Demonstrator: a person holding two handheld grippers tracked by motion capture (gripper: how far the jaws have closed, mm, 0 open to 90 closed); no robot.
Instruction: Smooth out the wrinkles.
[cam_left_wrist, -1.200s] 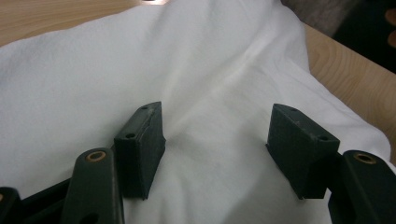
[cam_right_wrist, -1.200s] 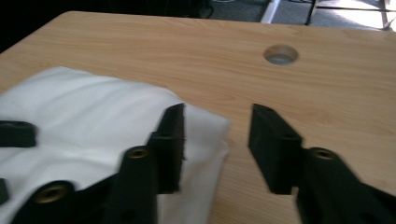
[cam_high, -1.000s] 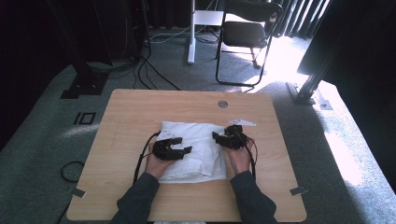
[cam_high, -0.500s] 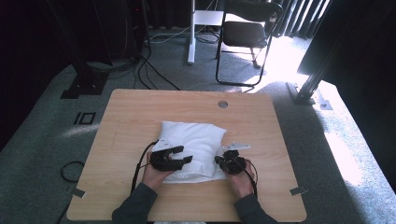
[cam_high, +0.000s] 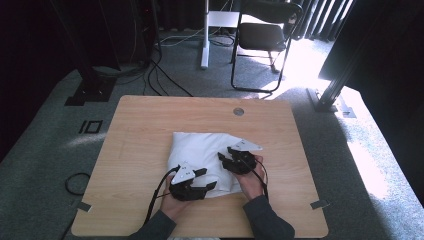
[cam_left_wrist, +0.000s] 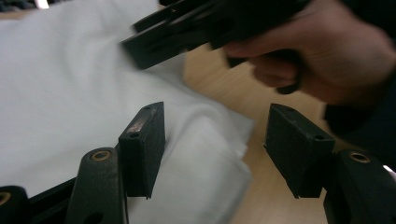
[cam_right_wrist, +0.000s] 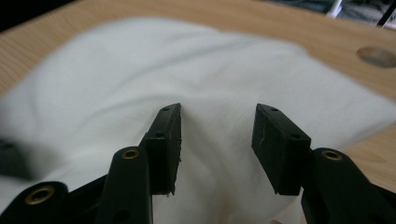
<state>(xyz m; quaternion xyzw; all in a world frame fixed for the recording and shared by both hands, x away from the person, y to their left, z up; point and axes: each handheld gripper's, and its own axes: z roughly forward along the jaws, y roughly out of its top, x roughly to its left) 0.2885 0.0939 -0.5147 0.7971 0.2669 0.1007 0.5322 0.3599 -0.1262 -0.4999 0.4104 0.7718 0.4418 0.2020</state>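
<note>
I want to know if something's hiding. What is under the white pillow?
The white pillow lies flat on the wooden table, and bare wood shows all around it. Whatever might be between pillow and tabletop is covered, so I cannot tell if anything is tucked underneath.

The pillow (cam_high: 206, 159) lies mid-table (cam_high: 140, 130), with the table's grommet hole (cam_high: 238, 111) at its one o'clock. A chair (cam_high: 262, 37) stands beyond the table's far edge, at twelve o'clock.

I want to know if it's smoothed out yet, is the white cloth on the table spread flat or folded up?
Folded up. The white cloth lies as a thick, puffy bundle on the table, with a doubled layered corner in the left gripper view.
</note>
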